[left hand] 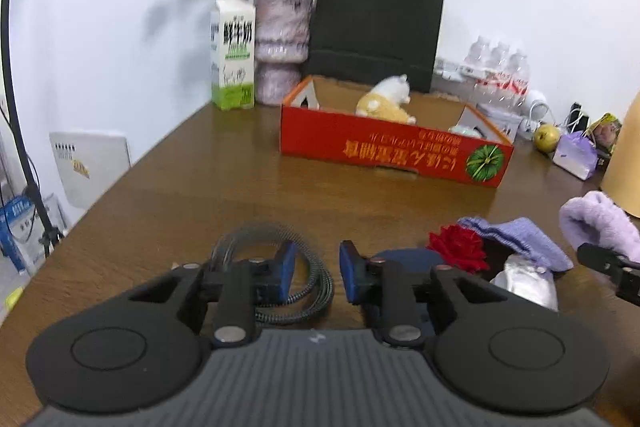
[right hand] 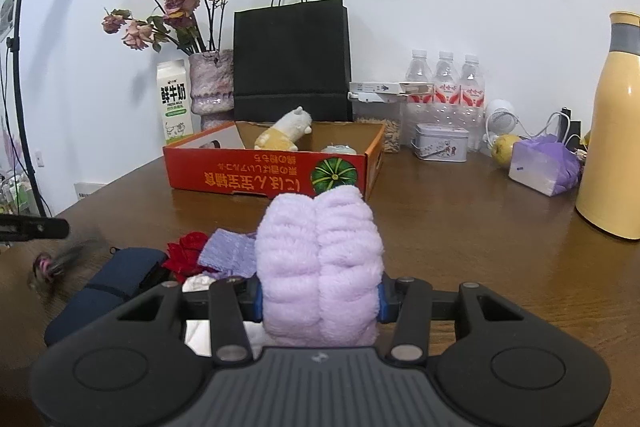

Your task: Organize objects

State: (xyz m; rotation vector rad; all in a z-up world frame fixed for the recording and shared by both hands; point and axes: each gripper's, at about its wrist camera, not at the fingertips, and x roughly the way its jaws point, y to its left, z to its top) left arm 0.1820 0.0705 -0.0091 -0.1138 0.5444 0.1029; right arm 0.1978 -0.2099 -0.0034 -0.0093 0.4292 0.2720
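Purple plush cloth (right hand: 320,259) is clamped in the right hand-held gripper (right hand: 320,301), the left hand-held gripper (left hand: 318,269) stands narrowly apart over the coiled cable (left hand: 256,233), and bare table (left hand: 208,187) extends far to the red box (left hand: 380,151).

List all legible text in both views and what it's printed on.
"鲜牛奶": milk carton, large black characters.
"FRESH MILK": same carton, small line below, barely legible.
Red box: yellow print, upside down, not reliably readable.
Water bottles: red labels, too small.
Tin: print too small.
White board: blurred.
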